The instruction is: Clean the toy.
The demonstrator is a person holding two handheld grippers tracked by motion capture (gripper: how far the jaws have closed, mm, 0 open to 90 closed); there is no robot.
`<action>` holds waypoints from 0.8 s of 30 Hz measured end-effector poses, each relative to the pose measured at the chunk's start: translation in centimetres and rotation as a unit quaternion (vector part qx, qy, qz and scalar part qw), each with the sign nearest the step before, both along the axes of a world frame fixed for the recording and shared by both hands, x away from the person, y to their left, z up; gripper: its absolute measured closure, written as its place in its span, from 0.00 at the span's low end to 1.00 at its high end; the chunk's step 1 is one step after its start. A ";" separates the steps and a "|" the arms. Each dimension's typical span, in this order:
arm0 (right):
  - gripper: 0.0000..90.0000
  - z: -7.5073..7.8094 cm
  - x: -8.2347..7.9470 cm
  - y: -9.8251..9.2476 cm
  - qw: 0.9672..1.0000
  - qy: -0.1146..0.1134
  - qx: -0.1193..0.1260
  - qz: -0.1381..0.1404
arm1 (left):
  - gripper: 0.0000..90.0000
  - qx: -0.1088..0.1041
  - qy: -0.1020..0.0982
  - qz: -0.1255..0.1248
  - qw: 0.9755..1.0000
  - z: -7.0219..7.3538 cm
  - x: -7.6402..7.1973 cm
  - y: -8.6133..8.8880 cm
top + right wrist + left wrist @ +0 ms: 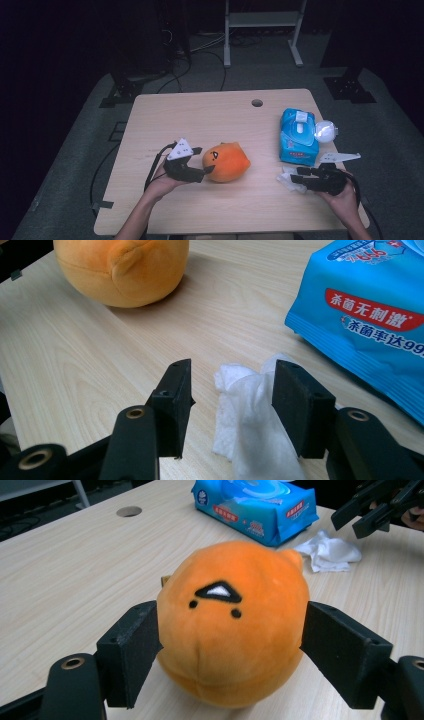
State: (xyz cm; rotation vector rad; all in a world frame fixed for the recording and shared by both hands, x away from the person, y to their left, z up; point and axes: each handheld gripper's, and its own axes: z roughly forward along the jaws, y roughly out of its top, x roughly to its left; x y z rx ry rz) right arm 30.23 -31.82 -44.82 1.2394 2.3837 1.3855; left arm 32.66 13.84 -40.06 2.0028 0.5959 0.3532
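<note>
An orange plush toy [227, 162] with a small black face lies near the middle of the table. My left gripper [205, 160] reaches it from the left, and in the left gripper view [231, 620] its jaws stand at either side of the toy [230, 625], which looks round and unsqueezed. My right gripper [296, 176] is open at the table's right front, low over a crumpled white wipe [287, 181]. In the right gripper view [232, 377] the wipe [240, 410] lies between the jaws and leans on the right one.
A blue pack of wet wipes [297, 137] lies at the right of the wooden table [200, 115], with a white round thing [326, 131] beside it. A cable hole [257, 103] sits near the far edge. Stands and cables are on the floor behind.
</note>
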 end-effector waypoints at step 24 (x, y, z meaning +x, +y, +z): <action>0.53 0.0 -0.1 0.0 1.000 0.002 0.002 -0.002 | 0.22 0.001 0.017 0.022 1.000 -1.5 -1.0 3.0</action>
